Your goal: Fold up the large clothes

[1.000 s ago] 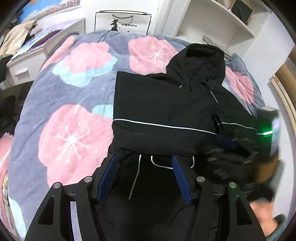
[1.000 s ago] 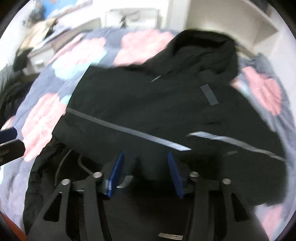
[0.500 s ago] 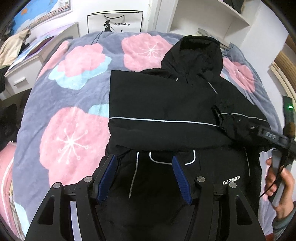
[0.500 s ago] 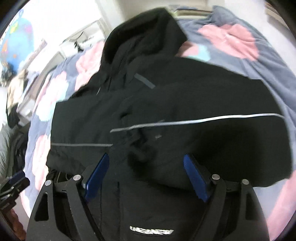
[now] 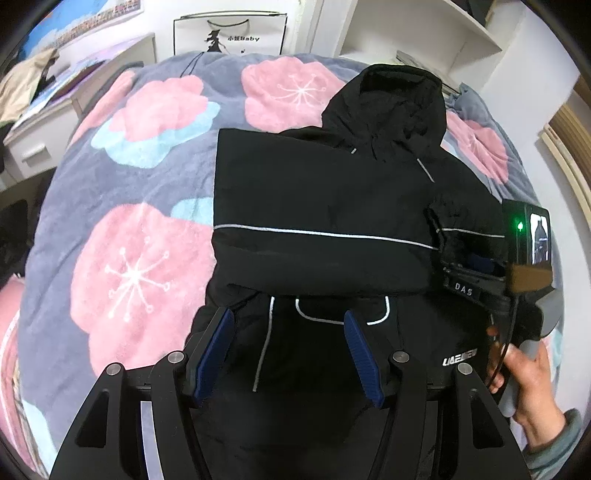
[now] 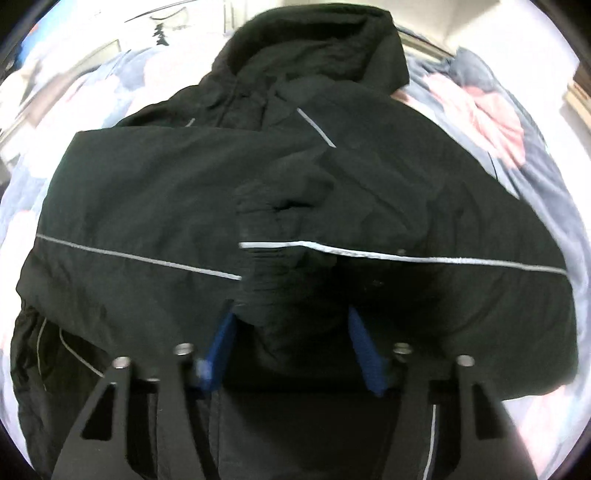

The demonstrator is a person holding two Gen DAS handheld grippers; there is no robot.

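Note:
A black hooded jacket with thin reflective stripes lies on the flowered bed, its left sleeve folded across the chest. My left gripper is open and empty above the jacket's lower front. My right gripper is open, with the cuff of the right sleeve bunched between its blue fingers; it also shows in the left wrist view at the jacket's right side. The hood points to the far end of the bed.
The bed has a grey blanket with pink and blue flowers. A white desk with clutter stands at the far left. A white paper bag and white shelves stand behind the bed.
My right gripper has moved in from the right side onto the right sleeve, whose cuff now lies folded over the chest between its fingers. My left gripper has barely moved.

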